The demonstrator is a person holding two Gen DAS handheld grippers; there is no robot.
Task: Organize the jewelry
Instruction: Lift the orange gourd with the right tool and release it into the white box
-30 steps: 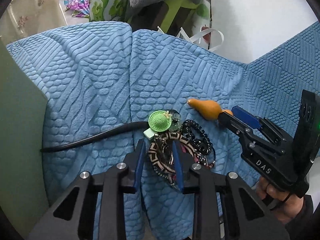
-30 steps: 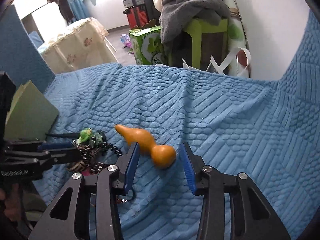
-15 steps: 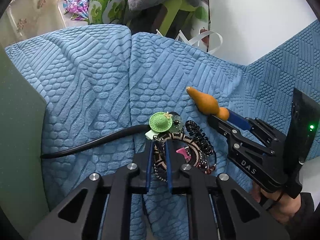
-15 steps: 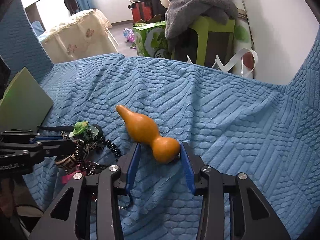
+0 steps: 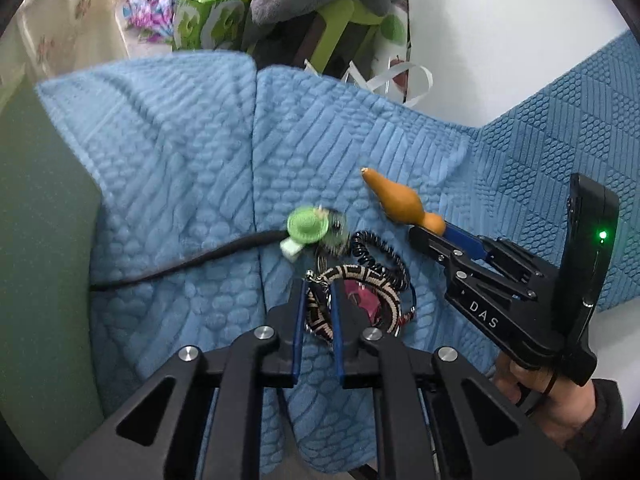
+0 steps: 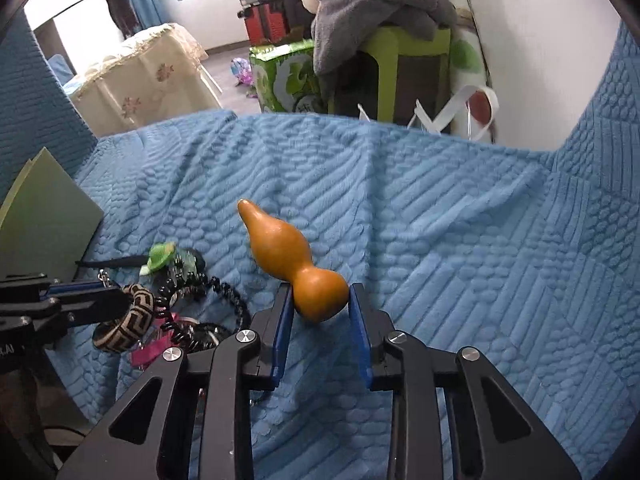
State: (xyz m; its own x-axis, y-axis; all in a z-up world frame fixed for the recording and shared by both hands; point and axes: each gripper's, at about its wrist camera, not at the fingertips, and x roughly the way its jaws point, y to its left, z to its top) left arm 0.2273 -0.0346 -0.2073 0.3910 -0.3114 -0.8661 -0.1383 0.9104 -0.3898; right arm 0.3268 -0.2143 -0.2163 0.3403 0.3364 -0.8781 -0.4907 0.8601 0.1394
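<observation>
A tangle of jewelry lies on the blue textured blanket (image 5: 168,152). My left gripper (image 5: 318,285) is shut on the black-and-cream woven bracelet (image 5: 386,294), holding its band edge-on; the bracelet (image 6: 136,312) shows the same in the right wrist view. A green hat charm (image 5: 306,224), a black coiled band (image 5: 372,248) and a pink piece (image 5: 360,296) hang close to it. My right gripper (image 6: 320,294) is closing on the orange gourd pendant (image 6: 280,244), its pads touching the round bulb. That gourd (image 5: 400,202) points its tip up and left.
A black cable (image 5: 180,264) runs left from the pile to a green board (image 5: 40,240). Past the blanket's far edge stand a green box (image 6: 288,76), a green stool under a grey cloth (image 6: 384,4) and white bag handles (image 6: 460,116).
My left gripper closed onto the woven bracelet and drew it slightly out of the pile. My right gripper's jaws narrowed around the gourd's bulb, and the gourd now tilts more steeply.
</observation>
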